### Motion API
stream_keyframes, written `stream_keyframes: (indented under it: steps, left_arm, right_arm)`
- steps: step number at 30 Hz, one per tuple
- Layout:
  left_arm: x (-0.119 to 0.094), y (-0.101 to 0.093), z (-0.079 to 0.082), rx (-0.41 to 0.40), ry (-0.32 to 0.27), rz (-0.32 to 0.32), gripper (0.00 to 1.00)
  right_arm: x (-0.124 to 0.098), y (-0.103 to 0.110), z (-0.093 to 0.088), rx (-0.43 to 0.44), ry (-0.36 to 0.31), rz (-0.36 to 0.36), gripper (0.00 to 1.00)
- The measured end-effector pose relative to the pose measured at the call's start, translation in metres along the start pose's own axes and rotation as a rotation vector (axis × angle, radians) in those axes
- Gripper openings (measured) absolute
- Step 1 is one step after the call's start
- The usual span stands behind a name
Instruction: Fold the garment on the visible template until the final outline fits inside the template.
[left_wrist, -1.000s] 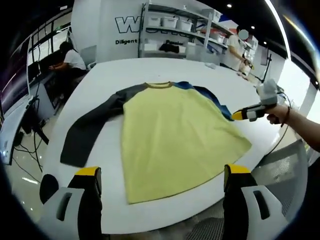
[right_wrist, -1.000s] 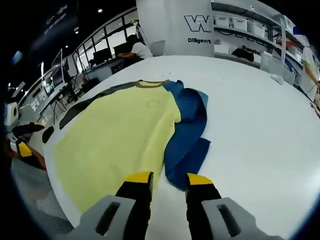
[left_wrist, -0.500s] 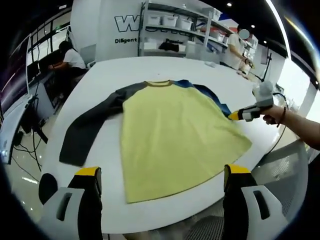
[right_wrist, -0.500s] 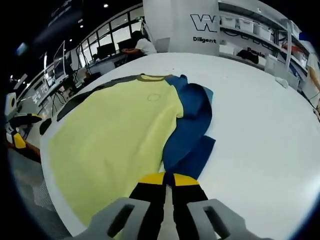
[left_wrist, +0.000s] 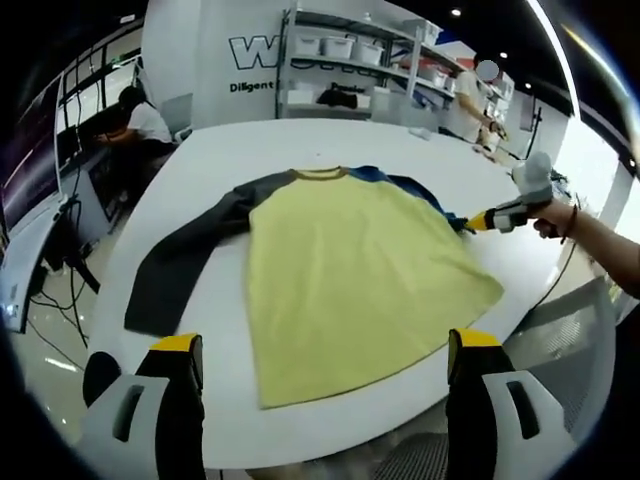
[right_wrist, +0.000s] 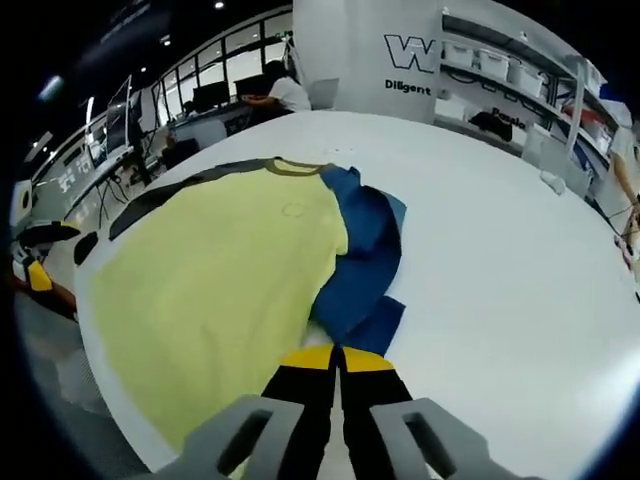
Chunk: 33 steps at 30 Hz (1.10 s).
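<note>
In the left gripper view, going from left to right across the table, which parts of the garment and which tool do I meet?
Dark grey sleeve → yellow body of the shirt → right gripper, jaws closed at the blue sleeve's end → the person's hand holding it.
</note>
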<state>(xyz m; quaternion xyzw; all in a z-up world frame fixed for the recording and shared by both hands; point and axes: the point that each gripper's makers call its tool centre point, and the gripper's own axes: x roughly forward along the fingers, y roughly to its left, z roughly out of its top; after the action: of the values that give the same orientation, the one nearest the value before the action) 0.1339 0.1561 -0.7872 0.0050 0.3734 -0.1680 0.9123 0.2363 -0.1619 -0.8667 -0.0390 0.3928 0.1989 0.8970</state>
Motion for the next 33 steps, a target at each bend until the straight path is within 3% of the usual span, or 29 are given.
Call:
stream_keyframes:
  steps: [5,10,12,15,17,19,33]
  left_arm:
    - [-0.001,0.002,-0.002,0.010,0.008,0.010,0.99]
    - [-0.007,0.005,0.006,0.020,-0.022,0.011,0.99]
    - [-0.007,0.007,0.004,0.020,-0.015,0.016,0.99]
    - [-0.007,0.007,0.001,0.025,0.000,0.011,0.99]
    - [-0.007,0.008,0.002,0.039,-0.001,0.009,0.99]
    - [-0.008,0.007,0.006,0.030,-0.021,-0.004,0.99]
    - [-0.011,0.022,0.017,0.073,-0.070,0.065,0.99]
  right_arm:
    - [-0.009,0.000,0.005,-0.054,0.010,-0.002,0.00]
    - [-0.027,-0.018,0.021,-0.051,-0.006,-0.060,0.00]
    - [-0.043,-0.041,0.033,-0.038,-0.015,-0.119,0.00]
    - [-0.050,-0.052,0.038,-0.030,-0.016,-0.138,0.00]
    - [-0.063,-0.084,0.051,-0.025,-0.007,-0.202,0.00]
    - [-0.069,-0.103,0.061,-0.089,0.010,-0.249,0.00]
    - [-0.065,-0.169,0.070,-0.170,0.104,-0.341,0.00]
